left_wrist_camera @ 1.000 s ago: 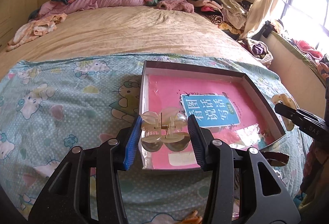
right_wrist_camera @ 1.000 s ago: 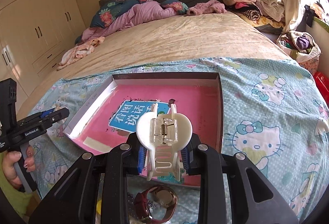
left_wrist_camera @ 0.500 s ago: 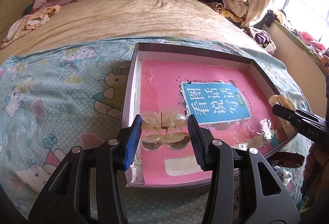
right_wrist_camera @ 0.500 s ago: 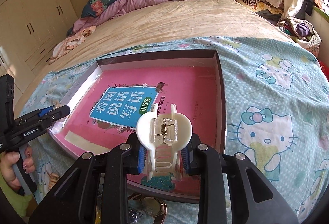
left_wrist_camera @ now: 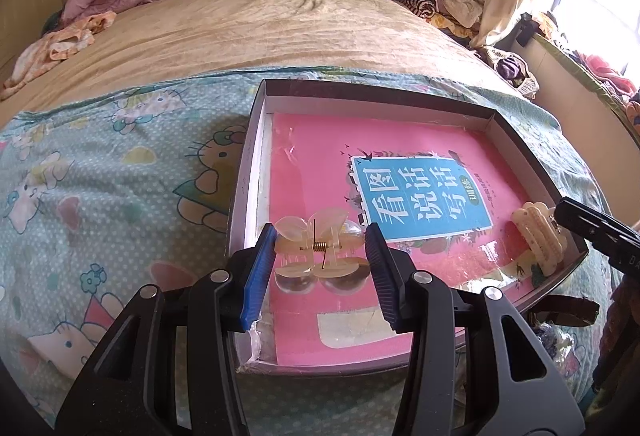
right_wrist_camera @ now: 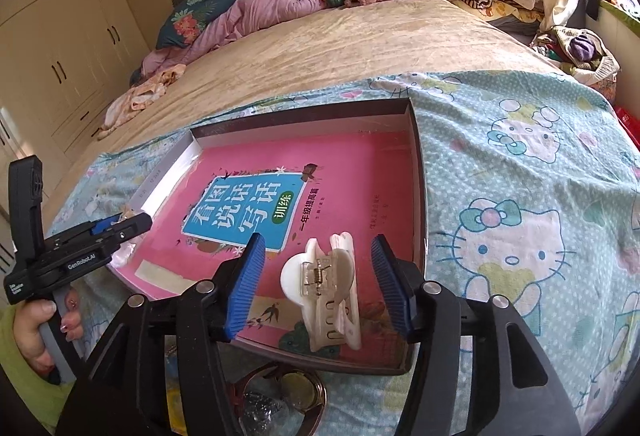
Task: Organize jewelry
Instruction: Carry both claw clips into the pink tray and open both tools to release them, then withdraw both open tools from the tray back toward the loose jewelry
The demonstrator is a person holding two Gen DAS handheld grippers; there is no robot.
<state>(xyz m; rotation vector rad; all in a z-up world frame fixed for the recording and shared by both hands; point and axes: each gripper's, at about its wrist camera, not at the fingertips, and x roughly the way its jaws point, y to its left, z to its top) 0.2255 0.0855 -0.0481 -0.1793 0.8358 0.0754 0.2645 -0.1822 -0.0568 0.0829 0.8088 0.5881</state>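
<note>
Right gripper [right_wrist_camera: 318, 286] jaws opening around the white plastic hair claw [right_wrist_camera: 324, 300] lying in the shallow pink-lined box [right_wrist_camera: 416, 172], left gripper [left_wrist_camera: 320, 256] clamped on the translucent butterfly-shaped clip [left_wrist_camera: 320, 250].

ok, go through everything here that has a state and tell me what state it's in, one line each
left gripper: shut on the clear butterfly hair clip
clear butterfly hair clip: held above the box's near left corner
right gripper: jaws opening, pads clear of the white claw clip
white claw clip: released, lying in the box
box: open, no lid, pink book flat inside
</note>
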